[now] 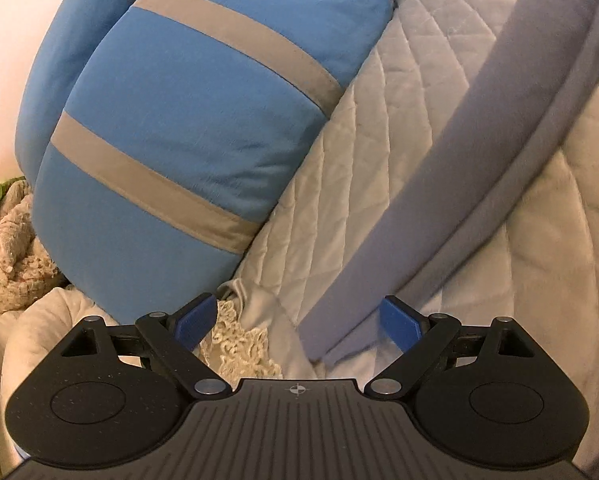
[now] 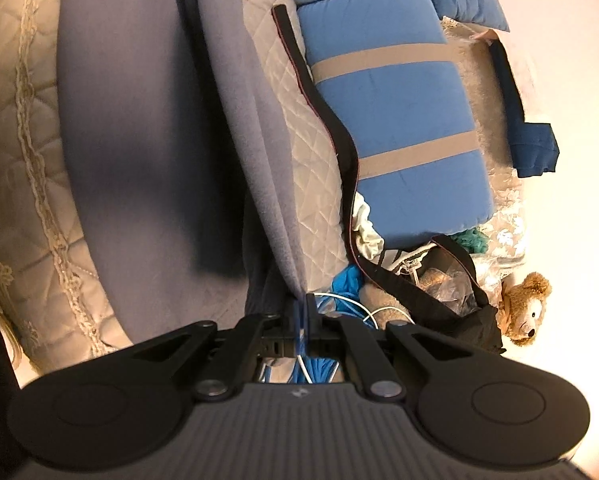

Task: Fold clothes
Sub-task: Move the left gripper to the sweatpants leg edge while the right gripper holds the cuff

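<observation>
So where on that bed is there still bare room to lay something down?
The quilted cream bedspread lies bare between the blue striped pillow and the grey garment, and again beyond the garment. It is crowded below the pillow: a black bag, cables and a teddy bear.

The grey garment [image 2: 139, 128] is made of soft, fleece-like cloth of a plain grey-lilac colour. It lies spread over the quilted bed [image 1: 399, 128] and is partly lifted. In the left wrist view, a long band of it [image 1: 439, 168] runs diagonally. One edge is pinched between blue pads [image 2: 299, 316].
</observation>
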Available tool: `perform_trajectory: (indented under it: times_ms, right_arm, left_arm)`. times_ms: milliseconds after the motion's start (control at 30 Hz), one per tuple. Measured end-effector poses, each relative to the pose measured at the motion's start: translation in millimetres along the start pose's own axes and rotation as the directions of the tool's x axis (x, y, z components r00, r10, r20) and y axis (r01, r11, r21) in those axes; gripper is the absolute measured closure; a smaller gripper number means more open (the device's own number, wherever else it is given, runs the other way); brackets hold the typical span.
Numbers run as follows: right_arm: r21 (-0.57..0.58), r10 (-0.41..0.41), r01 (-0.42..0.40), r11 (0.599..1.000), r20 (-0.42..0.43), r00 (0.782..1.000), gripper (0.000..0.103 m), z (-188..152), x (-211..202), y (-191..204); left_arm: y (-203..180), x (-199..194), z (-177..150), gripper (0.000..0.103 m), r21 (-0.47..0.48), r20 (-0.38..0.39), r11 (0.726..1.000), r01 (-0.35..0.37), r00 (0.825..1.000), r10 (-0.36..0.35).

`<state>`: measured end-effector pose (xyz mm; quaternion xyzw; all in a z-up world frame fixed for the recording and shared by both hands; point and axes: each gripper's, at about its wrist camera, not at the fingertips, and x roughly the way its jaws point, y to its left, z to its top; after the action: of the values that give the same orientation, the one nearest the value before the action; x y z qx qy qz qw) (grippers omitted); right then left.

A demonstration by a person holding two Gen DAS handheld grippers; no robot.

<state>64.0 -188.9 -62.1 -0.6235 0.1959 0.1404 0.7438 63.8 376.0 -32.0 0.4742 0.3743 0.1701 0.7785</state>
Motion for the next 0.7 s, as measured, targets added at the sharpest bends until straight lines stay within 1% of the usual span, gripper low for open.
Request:
perform_trajectory:
  times_ms: [133,233,333,467,567,700]
  right_arm:
    - [0.005,-0.003,0.003,1.0,-0.003,1.0,0.101,1,7,-4]
    - [0.0,-0.001,0.001,1.0,-0.002,1.0,0.101,2,11,-5]
    - [-0.008,-0.002,0.002,1.0,-0.002,1.0,0.101,3,13,-6]
    - [-0.003,-0.01,0.01,1.0,-0.003,1.0,0.101,5,14,-9]
    - [-0.005,-0.012,0.012,1.0,-0.007,1.0,0.101,5,15,-9]
    - [-0.008,-0.01,0.009,1.0,-0.015,1.0,0.101,6,16,-10]
  left_arm:
    - [-5,-3,-12,0.014,0.052,0.009,0.997,-0.065,0.998,0.064]
    - [-10,-5,-12,0.014,0.087,0.016,0.989,-0.118,0.993,0.117]
    - [-12,-2,-10,0.014,0.11,0.018,0.984,-0.142,0.99,0.141]
    - [-19,8,-7,0.014,0.159,0.02,0.978,-0.132,0.991,0.131]
    - [-30,19,-5,0.014,0.229,0.035,0.959,-0.165,0.986,0.161]
    - [-38,27,-3,0.016,0.317,0.08,0.931,-0.179,0.984,0.162]
